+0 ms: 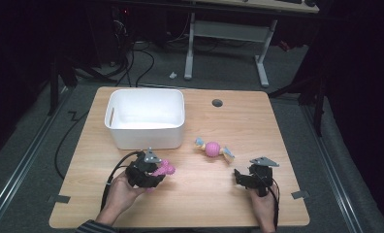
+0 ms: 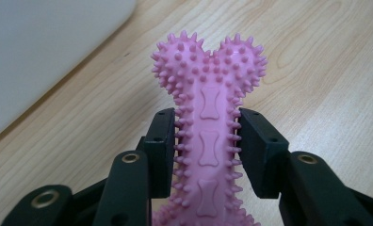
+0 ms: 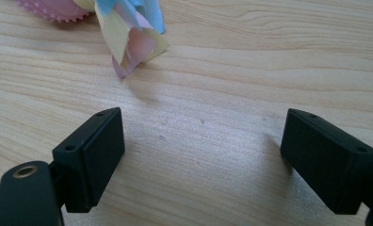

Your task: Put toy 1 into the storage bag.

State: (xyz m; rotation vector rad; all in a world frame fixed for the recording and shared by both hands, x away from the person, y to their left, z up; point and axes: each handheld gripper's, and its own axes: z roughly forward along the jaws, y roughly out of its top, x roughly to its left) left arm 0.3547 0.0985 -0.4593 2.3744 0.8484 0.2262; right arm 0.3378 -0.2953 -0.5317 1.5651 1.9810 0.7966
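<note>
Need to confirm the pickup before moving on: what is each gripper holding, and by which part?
The left gripper clamps the pink spiky bone toy across its narrow shaft. The right gripper is open, holding nothing.

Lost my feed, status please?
Left gripper shut on pink bone toy. Right gripper open, empty. White bin ahead, path clear.
</note>
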